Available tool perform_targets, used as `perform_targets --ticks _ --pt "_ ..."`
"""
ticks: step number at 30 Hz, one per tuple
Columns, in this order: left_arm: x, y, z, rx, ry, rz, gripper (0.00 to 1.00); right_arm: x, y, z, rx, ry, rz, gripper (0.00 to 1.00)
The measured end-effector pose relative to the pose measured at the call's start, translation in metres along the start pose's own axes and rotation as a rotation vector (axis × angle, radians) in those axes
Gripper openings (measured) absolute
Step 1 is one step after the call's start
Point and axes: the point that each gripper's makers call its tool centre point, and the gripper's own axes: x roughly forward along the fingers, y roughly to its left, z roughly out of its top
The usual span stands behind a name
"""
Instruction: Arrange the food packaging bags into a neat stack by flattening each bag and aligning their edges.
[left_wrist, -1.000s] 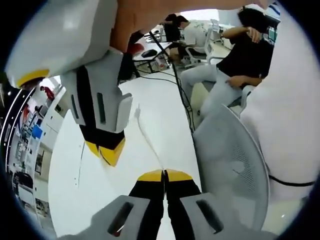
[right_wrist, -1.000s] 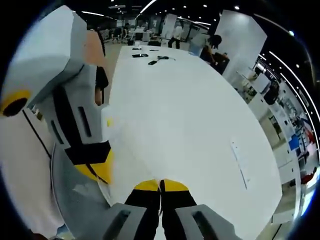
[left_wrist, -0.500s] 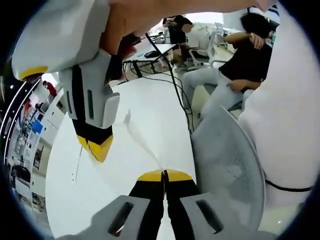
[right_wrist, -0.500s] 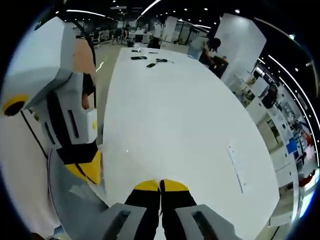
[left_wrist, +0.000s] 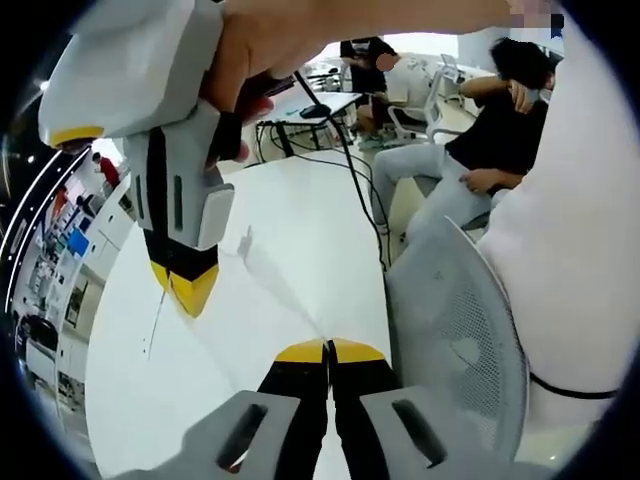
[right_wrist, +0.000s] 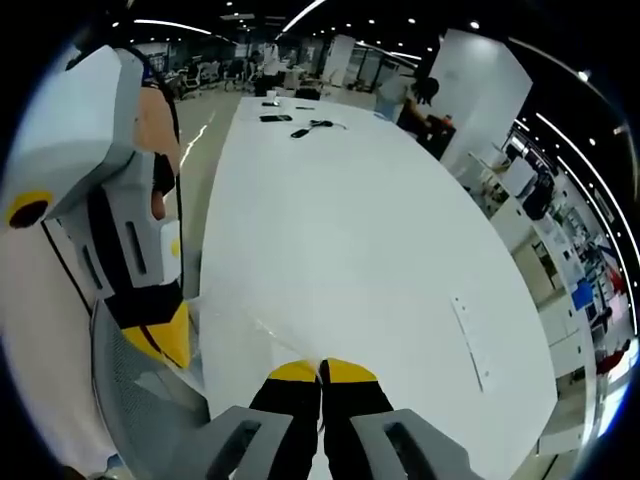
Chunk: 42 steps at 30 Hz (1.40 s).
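Food packaging bag (left_wrist: 272, 288): I can make out just one, a clear, nearly invisible film stretched in the air above the near edge of the table, between my two grippers; in the right gripper view it shows as a faint sheen (right_wrist: 245, 325) running off to the left from that gripper's tips. The largest thing is the long white table (right_wrist: 350, 220), bare except for some small dark items at its far end (right_wrist: 300, 125) and a thin pale strip (right_wrist: 470, 340) lying flat on it. Beside the table stands a grey mesh office chair (left_wrist: 460, 340), and beyond it a seated person in a black top (left_wrist: 490, 130). The left gripper (left_wrist: 328, 350) has its yellow-tipped jaws pressed together, and the film appears to start right at them, so I judge it is pinching one edge of the bag. The right gripper (right_wrist: 322, 370) is likewise clenched tip to tip, seemingly on the opposite edge, though the film is too faint to be sure. I expect the bag to be very light, limp and slippery, likely to sag, crease or slide out of a pinch, so I would hold it by the edges or corners, keep it gently taut, and lower it flat. I can read no brand, label or writing on the bag or elsewhere.
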Motion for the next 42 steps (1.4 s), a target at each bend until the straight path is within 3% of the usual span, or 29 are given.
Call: perform_targets --ticks 42 --pt "0.007 0.008 -0.005 0.029 -0.005 0.003 0.0 0.011 -0.011 0.002 0.012 -0.006 0.01 0.0"
